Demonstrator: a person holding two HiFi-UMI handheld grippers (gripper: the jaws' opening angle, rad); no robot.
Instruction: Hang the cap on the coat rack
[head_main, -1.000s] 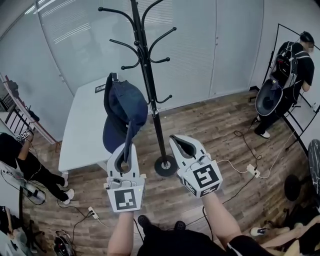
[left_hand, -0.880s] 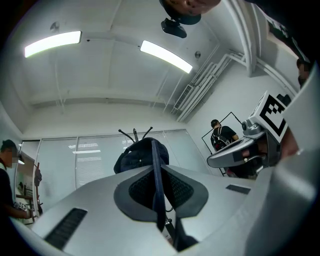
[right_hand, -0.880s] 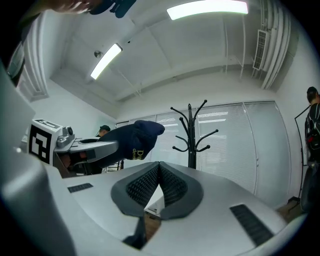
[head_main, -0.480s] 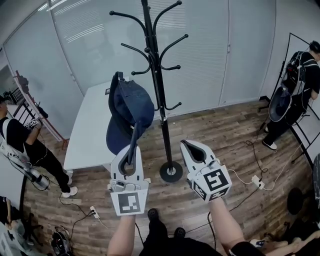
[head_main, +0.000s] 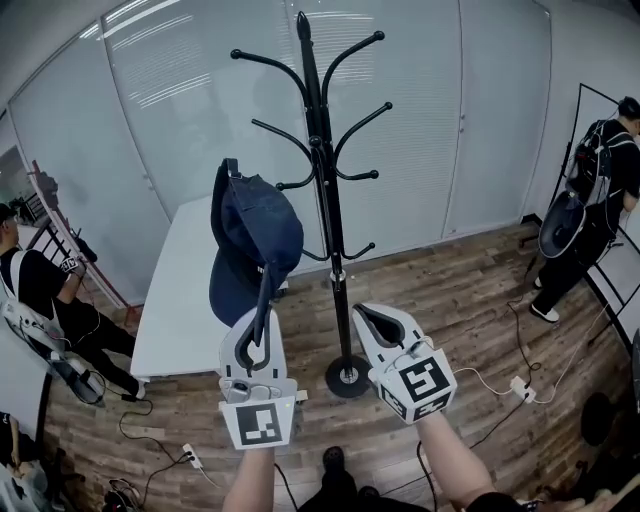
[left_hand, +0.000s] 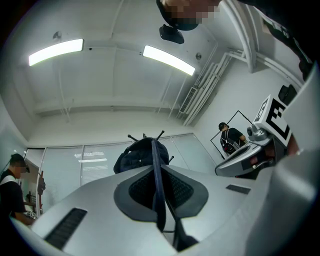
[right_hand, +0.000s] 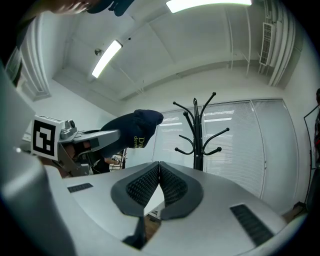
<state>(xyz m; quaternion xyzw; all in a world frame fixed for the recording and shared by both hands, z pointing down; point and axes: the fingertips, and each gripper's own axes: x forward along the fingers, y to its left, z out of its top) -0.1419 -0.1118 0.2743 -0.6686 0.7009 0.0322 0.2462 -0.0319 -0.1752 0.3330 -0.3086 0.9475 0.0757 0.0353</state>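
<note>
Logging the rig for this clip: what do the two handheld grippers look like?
Both the left gripper and right gripper have light grey, rounded, tapering shells with dark ribbed pads. Each carries a cube at its rear with black-and-white square markers. The forearms are bare.

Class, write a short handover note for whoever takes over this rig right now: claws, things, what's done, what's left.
Left claw: shut on the brim of the navy cap, which is held up high.
Right claw: shut, empty, beside the left one.
Coat rack: stands just right of the cap, and the hooks in view are bare.
Done: cap gripped and raised near the rack.
Left: set the cap on a hook, then release.
</note>
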